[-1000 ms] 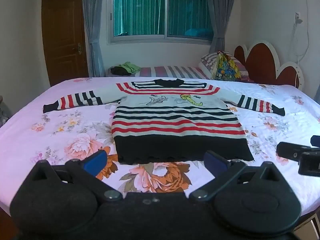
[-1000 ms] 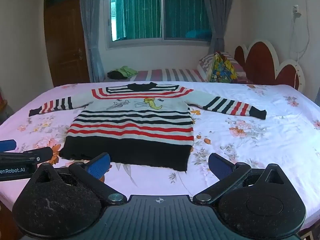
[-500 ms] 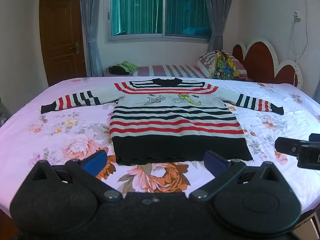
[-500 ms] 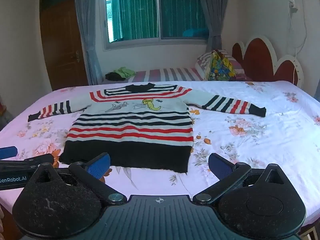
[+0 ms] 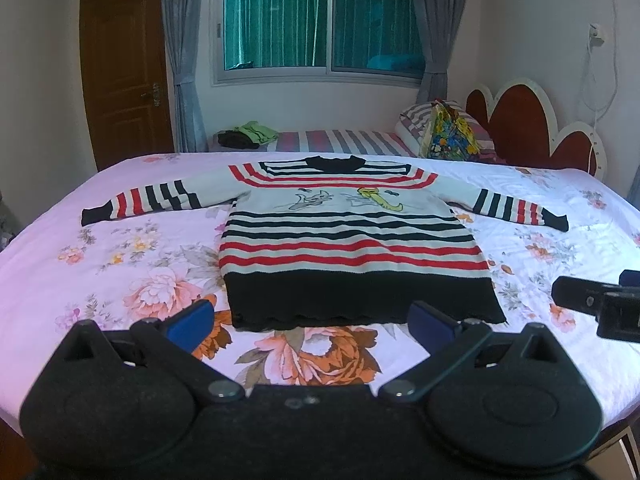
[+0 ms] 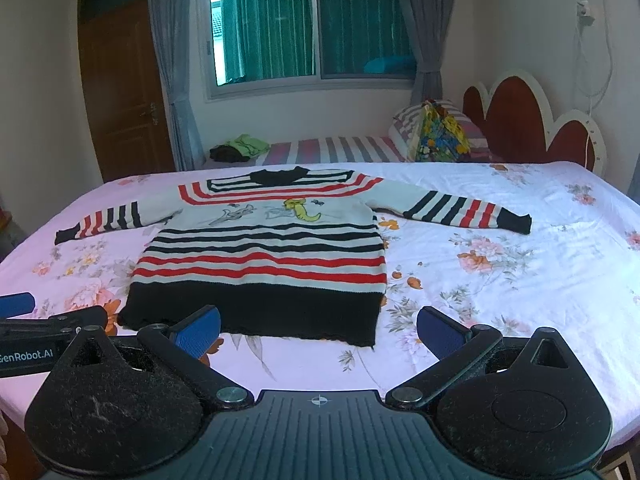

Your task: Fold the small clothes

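A small knitted sweater (image 5: 344, 240) with red, black and white stripes, a cartoon print and a black hem lies flat, front up, on the floral bed sheet, both sleeves spread out; it also shows in the right wrist view (image 6: 264, 252). My left gripper (image 5: 310, 322) is open and empty, just short of the hem and above the sheet. My right gripper (image 6: 320, 330) is open and empty near the hem's right corner. Each gripper shows at the edge of the other's view.
The bed (image 5: 120, 264) with a pink floral sheet fills the foreground. Behind it is a second bed with striped bedding (image 5: 340, 138), folded dark and green clothes (image 5: 248, 136), a pillow and a colourful bag (image 5: 450, 138). A red headboard (image 5: 536, 132) stands at the right.
Both grippers have risen and tilted slightly, so the sweater sits lower in the views. Both stay open and nothing was taken hold of.
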The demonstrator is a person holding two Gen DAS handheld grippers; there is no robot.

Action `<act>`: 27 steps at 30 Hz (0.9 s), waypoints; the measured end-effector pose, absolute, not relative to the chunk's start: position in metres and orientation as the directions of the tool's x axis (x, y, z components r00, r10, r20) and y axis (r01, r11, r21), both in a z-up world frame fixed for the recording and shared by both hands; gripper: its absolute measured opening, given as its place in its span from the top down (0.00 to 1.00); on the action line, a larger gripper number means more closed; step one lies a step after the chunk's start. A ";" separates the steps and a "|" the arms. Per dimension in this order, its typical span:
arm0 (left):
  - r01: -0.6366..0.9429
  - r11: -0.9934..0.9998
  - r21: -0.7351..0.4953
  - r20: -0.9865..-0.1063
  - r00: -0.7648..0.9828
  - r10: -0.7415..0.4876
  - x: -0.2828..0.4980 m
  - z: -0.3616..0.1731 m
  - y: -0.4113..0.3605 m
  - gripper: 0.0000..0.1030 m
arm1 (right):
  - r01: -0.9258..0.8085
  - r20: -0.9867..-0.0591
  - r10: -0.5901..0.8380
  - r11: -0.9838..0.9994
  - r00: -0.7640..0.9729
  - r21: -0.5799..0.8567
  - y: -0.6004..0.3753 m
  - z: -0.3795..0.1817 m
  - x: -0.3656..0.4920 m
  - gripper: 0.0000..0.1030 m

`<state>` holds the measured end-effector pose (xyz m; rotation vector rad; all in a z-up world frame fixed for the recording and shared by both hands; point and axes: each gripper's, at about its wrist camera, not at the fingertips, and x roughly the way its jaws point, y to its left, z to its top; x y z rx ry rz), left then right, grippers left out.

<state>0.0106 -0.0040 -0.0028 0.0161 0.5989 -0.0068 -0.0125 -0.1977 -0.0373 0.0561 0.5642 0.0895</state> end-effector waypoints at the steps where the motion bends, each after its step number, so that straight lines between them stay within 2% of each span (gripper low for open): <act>1: 0.011 1.000 0.015 -0.565 0.825 0.000 0.011 -0.003 -0.004 0.01 | -0.070 -0.530 0.101 0.994 0.842 0.079 -0.198 -0.037 -0.013 0.00; 27: -0.022 1.000 0.002 -0.574 0.819 0.020 0.008 -0.002 0.004 0.01 | -0.077 -0.527 0.111 0.993 0.842 0.086 -0.194 -0.039 -0.012 0.00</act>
